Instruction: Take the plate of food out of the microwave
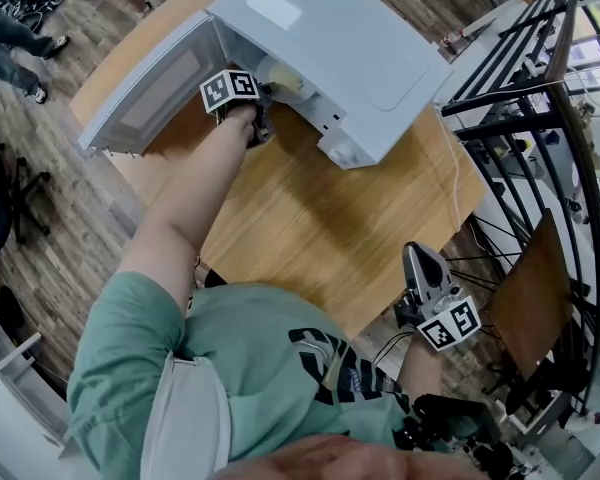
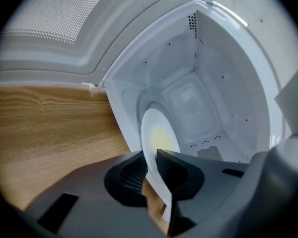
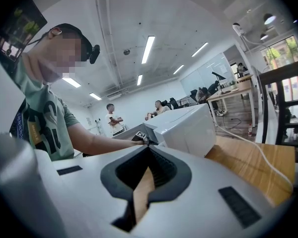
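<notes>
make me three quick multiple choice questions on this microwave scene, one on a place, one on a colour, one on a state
1. Where is the plate?
A) inside the microwave
B) on a stove
C) in a sink

2. What colour is the microwave?
A) black
B) white
C) red

3. How do the left gripper's tongs stand?
A) wide open and empty
B) closed on a cup
C) closed on the plate's rim

Answers:
1 A, the left gripper view shows the plate inside.
2 B, its casing and its open door are white.
3 C, the rim sits pinched between the tongs.
</notes>
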### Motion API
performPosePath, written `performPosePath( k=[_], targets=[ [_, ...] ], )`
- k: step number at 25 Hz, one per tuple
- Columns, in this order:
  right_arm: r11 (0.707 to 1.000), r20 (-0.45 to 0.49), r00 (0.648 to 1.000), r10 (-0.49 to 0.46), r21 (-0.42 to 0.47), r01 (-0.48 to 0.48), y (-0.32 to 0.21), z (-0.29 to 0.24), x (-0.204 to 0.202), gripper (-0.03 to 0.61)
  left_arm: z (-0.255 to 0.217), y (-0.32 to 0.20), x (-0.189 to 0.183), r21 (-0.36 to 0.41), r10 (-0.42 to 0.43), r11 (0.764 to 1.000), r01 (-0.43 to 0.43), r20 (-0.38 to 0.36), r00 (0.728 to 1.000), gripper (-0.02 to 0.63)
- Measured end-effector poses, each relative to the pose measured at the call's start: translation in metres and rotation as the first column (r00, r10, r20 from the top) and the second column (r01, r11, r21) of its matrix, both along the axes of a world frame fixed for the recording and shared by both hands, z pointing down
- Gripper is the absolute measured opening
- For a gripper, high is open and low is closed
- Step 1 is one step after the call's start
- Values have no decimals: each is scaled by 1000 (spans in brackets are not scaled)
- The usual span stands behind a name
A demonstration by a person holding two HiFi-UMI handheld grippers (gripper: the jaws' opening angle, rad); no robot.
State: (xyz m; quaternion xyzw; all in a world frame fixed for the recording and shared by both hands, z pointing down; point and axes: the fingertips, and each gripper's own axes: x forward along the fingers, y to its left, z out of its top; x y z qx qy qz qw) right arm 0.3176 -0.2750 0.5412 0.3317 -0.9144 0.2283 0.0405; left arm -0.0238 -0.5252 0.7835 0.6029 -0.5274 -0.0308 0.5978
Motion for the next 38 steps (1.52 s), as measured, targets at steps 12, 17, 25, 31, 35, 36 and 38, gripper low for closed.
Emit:
performPosePath(
  k=[12, 17, 25, 31, 35, 36, 38],
  targets=[
    [1000, -19, 1000, -7, 17, 8, 9, -14, -5, 5, -22, 24, -20, 127, -55, 988, 83, -213, 976, 14],
    [999, -18, 1000, 0, 37, 0, 12, -25, -7, 5, -30, 48, -37, 130, -55, 988, 85, -217, 975, 13],
    [997, -3, 1000, 7, 74, -7, 21, -38, -15, 5, -60, 77, -54, 155, -32, 986, 66, -213, 976, 12],
    [994, 5, 1000, 10, 107, -10, 29, -50, -13, 5, -84, 101, -54, 174, -3, 984, 40, -206, 979, 12],
    [992, 14, 1000, 25, 124, -26, 38, -56, -12, 5, -99, 120, -56, 186, 16, 982, 23, -207, 978, 12],
    [992, 15, 1000, 27, 126, -29, 39, -57, -12, 5, -103, 125, -56, 188, 19, 982, 21, -209, 978, 12],
    [991, 14, 999, 31, 133, -33, 42, -59, -11, 5, -109, 136, -55, 192, 26, 981, 16, -215, 976, 13]
  ],
)
